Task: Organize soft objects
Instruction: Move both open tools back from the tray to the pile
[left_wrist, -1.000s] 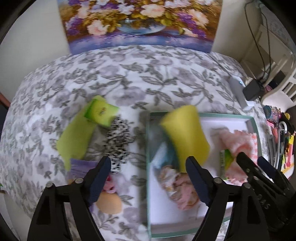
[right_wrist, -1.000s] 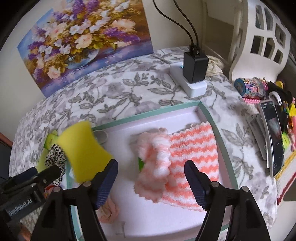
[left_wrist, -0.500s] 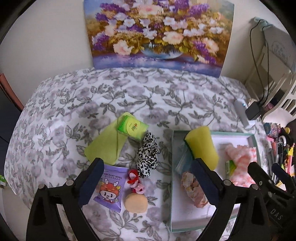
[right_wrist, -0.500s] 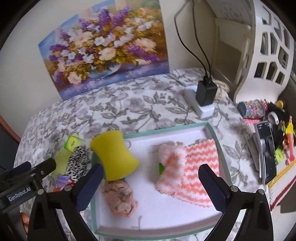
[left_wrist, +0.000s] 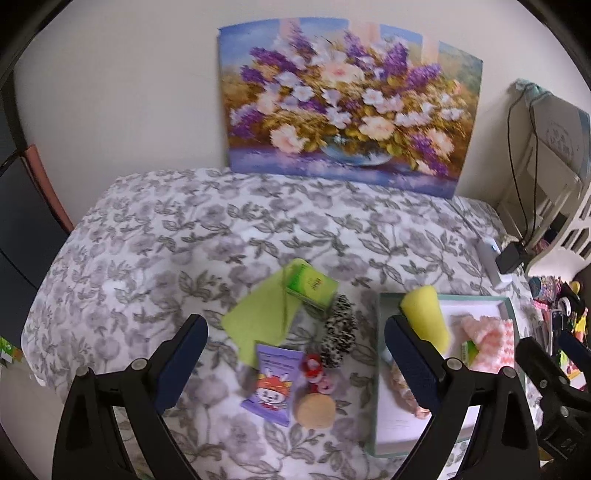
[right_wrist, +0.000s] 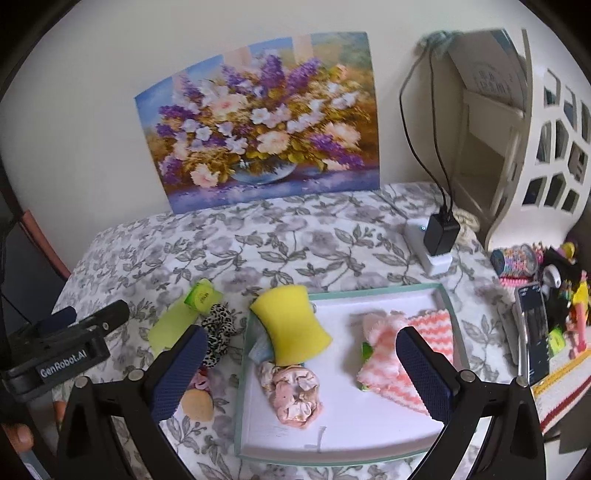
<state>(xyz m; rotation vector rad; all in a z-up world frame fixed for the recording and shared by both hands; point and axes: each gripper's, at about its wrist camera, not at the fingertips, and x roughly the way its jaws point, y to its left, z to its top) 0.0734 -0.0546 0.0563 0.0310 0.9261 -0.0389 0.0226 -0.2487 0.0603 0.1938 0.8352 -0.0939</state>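
Both grippers, left (left_wrist: 295, 373) and right (right_wrist: 303, 376), are hanging with fingers wide and empty, having just been opening, yellow sponge (right_wrist: 291, 326) lying in the tray (right_wrist: 369, 456) beyond; approaching the leopard scrunchie (left_wrist: 339, 336) squarely looks wisest.

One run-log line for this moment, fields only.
left claw: open, empty | right claw: open, empty | tray: yellow sponge, pink scrunchie, striped cloth | outside tray: leopard scrunchie, green cloth

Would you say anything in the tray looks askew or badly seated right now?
Yes: the yellow sponge is propped at a tilt over the tray's far left rim, partly overhanging it, atop the pink scrunchie. The striped cloth lies inside, rumpled.
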